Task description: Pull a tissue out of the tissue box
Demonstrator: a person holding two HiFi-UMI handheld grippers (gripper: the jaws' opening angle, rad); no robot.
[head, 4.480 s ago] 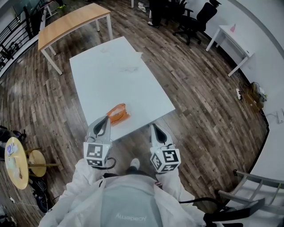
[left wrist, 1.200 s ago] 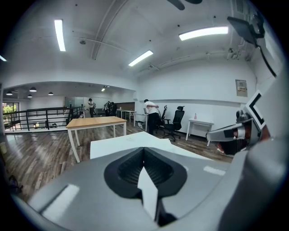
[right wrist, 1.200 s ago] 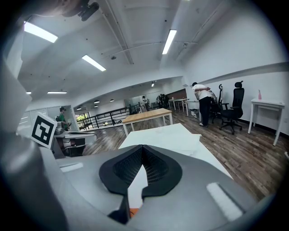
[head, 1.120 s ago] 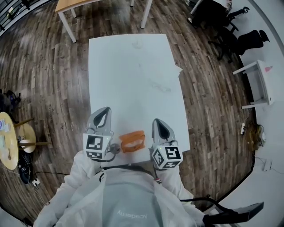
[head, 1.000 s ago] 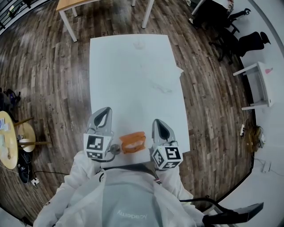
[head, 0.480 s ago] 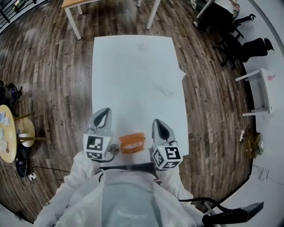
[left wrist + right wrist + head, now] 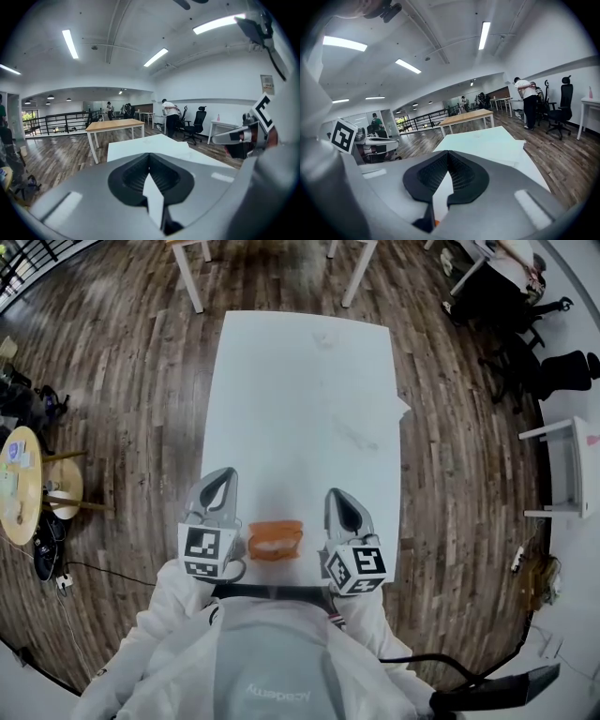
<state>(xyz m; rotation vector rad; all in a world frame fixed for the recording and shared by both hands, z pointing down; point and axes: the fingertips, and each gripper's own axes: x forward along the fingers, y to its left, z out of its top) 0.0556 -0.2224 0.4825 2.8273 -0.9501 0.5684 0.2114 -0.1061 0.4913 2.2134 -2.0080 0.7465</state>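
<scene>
An orange tissue box (image 7: pixel 275 540) lies at the near edge of the white table (image 7: pixel 309 381), just in front of my body. My left gripper (image 7: pixel 223 472) hovers just left of the box and my right gripper (image 7: pixel 334 493) just right of it, both pointing along the table. Neither touches the box. In the left gripper view the left gripper (image 7: pixel 149 155) has its jaws together with nothing between them. The right gripper (image 7: pixel 448 153) looks the same in its own view. An orange sliver of the box (image 7: pixel 436 223) peeks below it.
A loose sheet of paper (image 7: pixel 401 409) overhangs the table's right edge. A round wooden side table (image 7: pixel 21 486) stands on the floor at left. Black office chairs (image 7: pixel 562 367) and a white desk (image 7: pixel 567 470) stand at right. People stand far off in both gripper views.
I have stepped up to the table since the earliest frame, so the box now lies between the grippers. Over the last second the view shifted slightly while both grippers stayed shut.
</scene>
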